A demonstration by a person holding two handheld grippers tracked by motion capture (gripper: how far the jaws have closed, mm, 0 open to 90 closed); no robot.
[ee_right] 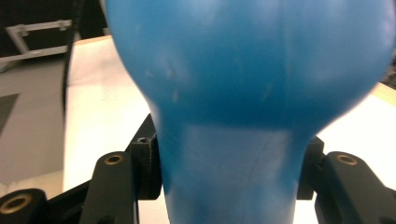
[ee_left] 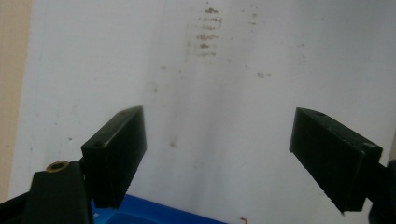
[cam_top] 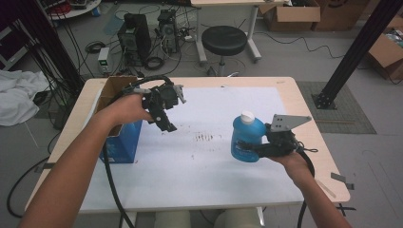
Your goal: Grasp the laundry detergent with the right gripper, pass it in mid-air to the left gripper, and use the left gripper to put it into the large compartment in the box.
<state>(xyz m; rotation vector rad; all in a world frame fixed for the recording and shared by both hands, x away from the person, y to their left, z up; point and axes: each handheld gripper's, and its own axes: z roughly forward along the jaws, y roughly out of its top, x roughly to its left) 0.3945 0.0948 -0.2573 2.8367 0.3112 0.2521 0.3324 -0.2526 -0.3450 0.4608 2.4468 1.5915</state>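
Note:
A blue bottle (cam_top: 247, 135) with a white cap (cam_top: 247, 117) stands upright on the white mat (cam_top: 209, 161), right of centre. My right gripper (cam_top: 245, 146) is shut on its lower body from the right side. In the right gripper view the blue bottle (ee_right: 243, 70) sits between the two jaws of my right gripper (ee_right: 229, 161), which press on its narrow part. My left gripper (cam_top: 167, 126) hangs above the mat at the left, pointing down. In its own view, my left gripper (ee_left: 217, 122) is open wide, with only stained mat between the jaws.
An open box (cam_top: 119, 142) with blue sides and cardboard flaps stands at the table's left edge, just left of my left gripper; its blue edge (ee_left: 154, 215) shows below the jaws. Dark smudges (cam_top: 206, 138) mark the mat's middle. Behind the table are a black stool (cam_top: 224, 40) and a black post (cam_top: 354, 54).

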